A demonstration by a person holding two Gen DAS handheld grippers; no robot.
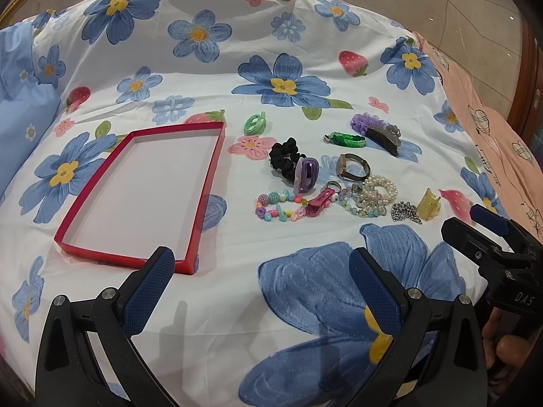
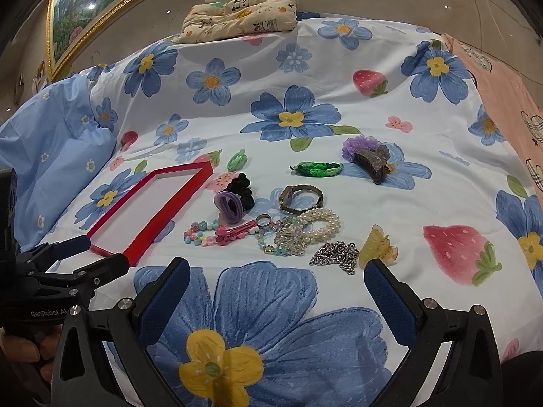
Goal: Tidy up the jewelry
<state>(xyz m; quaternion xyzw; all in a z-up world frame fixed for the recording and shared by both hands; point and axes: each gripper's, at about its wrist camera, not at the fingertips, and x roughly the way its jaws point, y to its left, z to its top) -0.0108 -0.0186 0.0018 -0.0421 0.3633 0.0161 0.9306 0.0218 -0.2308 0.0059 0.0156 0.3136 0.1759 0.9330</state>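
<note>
An empty red tray (image 1: pixel 203 183) (image 2: pixel 149 224) lies on the flowered bedsheet. To its right, a scatter of jewelry: black scrunchie (image 1: pixel 286 156), purple clip (image 1: pixel 307 174), watch (image 1: pixel 351 166) (image 2: pixel 300 198), pearl bracelet (image 1: pixel 381 186) (image 2: pixel 322 222), coloured bead bracelet (image 1: pixel 278 205), pink clip (image 1: pixel 320 201), silver chain (image 1: pixel 405 212) (image 2: pixel 336 256), yellow claw clip (image 1: pixel 429 203) (image 2: pixel 376 246), green braided band (image 1: pixel 346 139) (image 2: pixel 317 169), dark claw clip (image 1: pixel 383 135) (image 2: pixel 371 162). My left gripper (image 1: pixel 263 264) is open above the sheet near the tray's corner. My right gripper (image 2: pixel 276 276) is open just short of the chain, holding nothing.
A green hair tie (image 1: pixel 254 122) (image 2: pixel 237 160) lies beyond the tray. A blue pillow (image 2: pixel 51 156) lies at the left, a panda-print cushion (image 2: pixel 237 10) at the back, a pink cloth (image 1: pixel 492 135) along the right. A hand (image 1: pixel 509 349) holds the right gripper's handle.
</note>
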